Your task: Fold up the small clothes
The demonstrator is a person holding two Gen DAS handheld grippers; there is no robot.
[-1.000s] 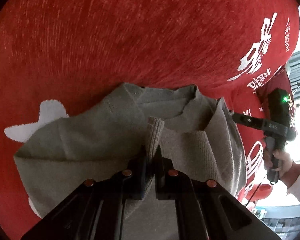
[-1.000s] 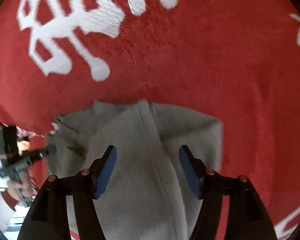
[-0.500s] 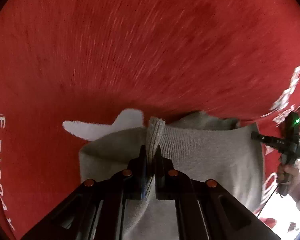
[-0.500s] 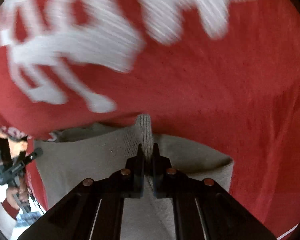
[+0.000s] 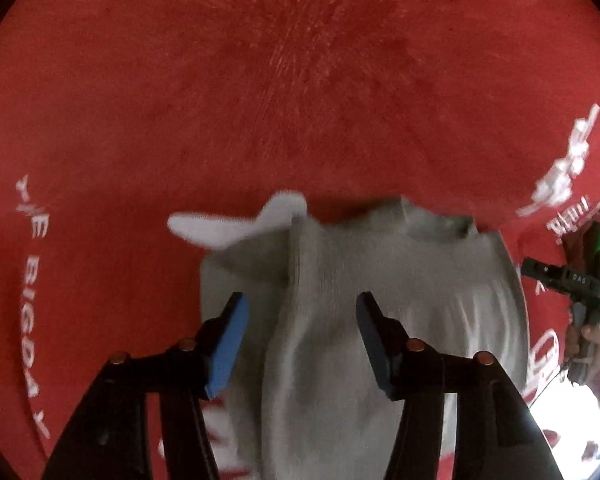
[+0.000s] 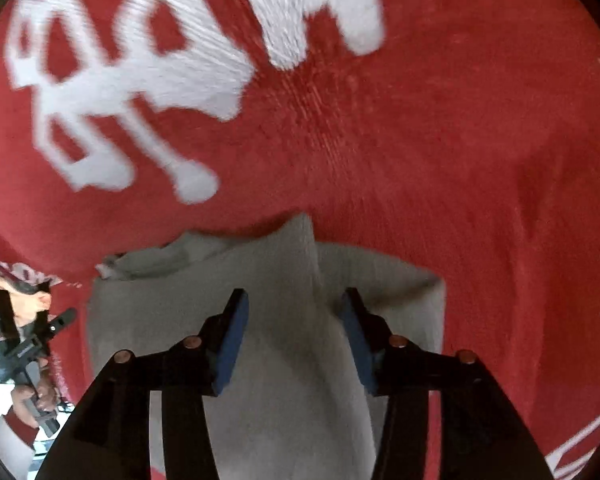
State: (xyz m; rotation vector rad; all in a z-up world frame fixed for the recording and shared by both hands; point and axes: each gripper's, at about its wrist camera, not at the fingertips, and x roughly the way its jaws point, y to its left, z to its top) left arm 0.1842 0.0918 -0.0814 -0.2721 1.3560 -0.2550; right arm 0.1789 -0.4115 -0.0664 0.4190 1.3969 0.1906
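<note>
Red woven cloth [image 5: 300, 100] spread flat across the whole work surface, its pile faintly streaked. Printed in white: large blocky characters [image 6: 140, 80] toward the upper left in the right wrist view, a curved line of lettering [image 5: 34, 308] down the left edge in the left wrist view, smaller characters [image 5: 560, 176] at right. Bright blurred area [image 5: 572, 420] beyond the cloth's lower right edge.

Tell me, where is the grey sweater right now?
The sweater lies on the red cloth, low in both wrist views, a raised ridge of it between each gripper's open fingers.
</note>
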